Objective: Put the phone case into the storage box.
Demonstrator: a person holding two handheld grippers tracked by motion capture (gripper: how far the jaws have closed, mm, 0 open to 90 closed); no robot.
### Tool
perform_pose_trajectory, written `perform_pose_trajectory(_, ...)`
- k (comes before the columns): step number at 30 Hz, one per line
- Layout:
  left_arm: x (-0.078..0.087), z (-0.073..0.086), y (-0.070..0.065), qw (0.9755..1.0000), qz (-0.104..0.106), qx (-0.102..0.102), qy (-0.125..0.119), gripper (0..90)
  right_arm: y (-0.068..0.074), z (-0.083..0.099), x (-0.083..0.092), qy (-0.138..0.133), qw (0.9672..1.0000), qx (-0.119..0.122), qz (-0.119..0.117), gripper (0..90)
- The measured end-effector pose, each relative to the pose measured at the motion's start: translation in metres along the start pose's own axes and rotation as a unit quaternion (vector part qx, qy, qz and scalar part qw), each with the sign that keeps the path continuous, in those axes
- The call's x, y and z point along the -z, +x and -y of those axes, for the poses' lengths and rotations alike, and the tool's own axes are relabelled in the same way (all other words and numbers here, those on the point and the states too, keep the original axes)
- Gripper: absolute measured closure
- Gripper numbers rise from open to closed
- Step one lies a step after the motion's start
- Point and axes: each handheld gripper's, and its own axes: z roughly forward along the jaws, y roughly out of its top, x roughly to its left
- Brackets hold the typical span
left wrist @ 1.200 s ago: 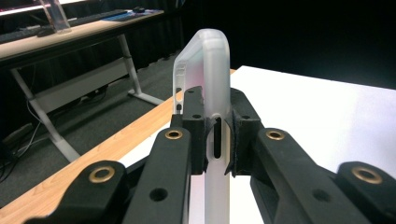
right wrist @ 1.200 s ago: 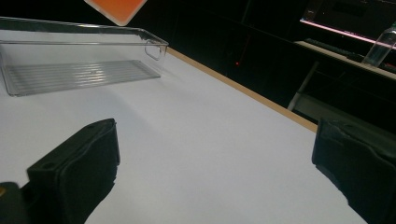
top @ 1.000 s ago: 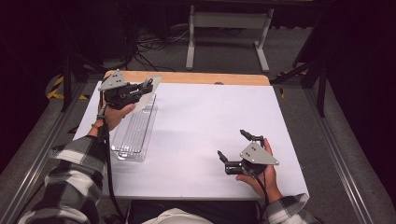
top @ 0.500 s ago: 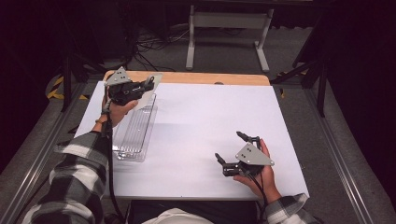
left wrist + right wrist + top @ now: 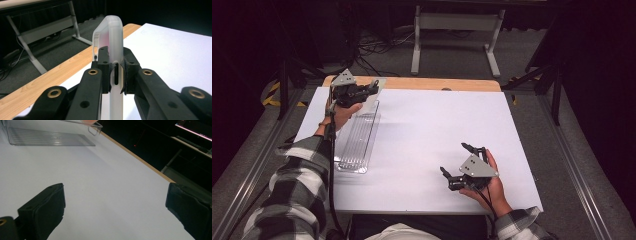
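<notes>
A frosted, translucent phone case [image 5: 110, 37] stands on edge between the jaws of my left gripper [image 5: 116, 72], and the pads press on both its sides. From above, the left gripper [image 5: 362, 91] holds the case [image 5: 376, 85] over the far end of a clear ribbed plastic tray [image 5: 357, 142] at the table's far left. My right gripper [image 5: 454, 159] rests near the front right of the white table [image 5: 432, 125], jaws wide apart with nothing between them. In the right gripper view the right gripper [image 5: 117, 205] faces bare table, with the tray [image 5: 50, 136] farther off.
A wooden strip [image 5: 437, 84] runs along the table's far edge. Beyond it stand a metal table frame [image 5: 452, 30] and cables on the dark floor. Metal rails [image 5: 577, 165] flank the table on both sides.
My left hand has shifted a little to the right and slightly down with the case still gripped. The right hand has stayed about where it was.
</notes>
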Motion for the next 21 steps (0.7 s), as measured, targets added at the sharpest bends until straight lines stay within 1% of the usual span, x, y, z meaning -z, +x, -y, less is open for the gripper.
perform_pose_trajectory(2,-0.002,0.0,0.003,1.0,-0.001,-0.001,0.001,80.5,0.0,0.0,0.0,0.0,1.0,0.002,0.0,3.5)
perform_pose_trajectory(3,-0.003,0.0,0.003,1.0,0.003,0.003,0.004,80.5,0.001,0.0,-0.001,0.001,1.0,0.004,-0.001,3.6)
perform_pose_trajectory(4,-0.003,0.001,0.004,1.0,0.002,-0.001,0.007,80.4,0.001,0.0,-0.001,0.003,1.0,0.005,-0.002,3.6)
perform_pose_trajectory(5,-0.005,0.002,0.005,0.9999,-0.002,-0.002,0.012,80.5,0.002,0.001,-0.001,0.004,1.0,0.005,-0.003,3.9)
perform_pose_trajectory(10,-0.01,0.005,0.008,0.9997,-0.011,-0.005,0.023,80.4,0.006,0.0,-0.004,0.01,0.9998,0.014,-0.013,4.1)
perform_pose_trajectory(11,-0.011,0.006,0.008,0.9997,-0.008,-0.003,0.024,80.4,0.006,0.0,-0.004,0.011,0.9997,0.016,-0.014,4.1)
perform_pose_trajectory(14,-0.013,0.008,0.011,0.9995,-0.011,-0.005,0.03,80.4,0.007,0.001,-0.006,0.014,0.9996,0.017,-0.017,4.2)
perform_pose_trajectory(18,-0.014,0.013,0.016,0.9994,-0.012,-0.001,0.033,79.9,0.007,0.002,-0.007,0.018,0.9995,0.018,-0.02,4.3)
perform_pose_trajectory(20,-0.013,0.015,0.018,0.9992,-0.015,0.001,0.036,79.6,0.008,0.002,-0.008,0.02,0.9994,0.019,-0.02,4.3)
perform_pose_trajectory(21,-0.013,0.016,0.02,0.9992,-0.021,-0.001,0.035,79.4,0.008,0.002,-0.008,0.022,0.9993,0.022,-0.021,4.3)
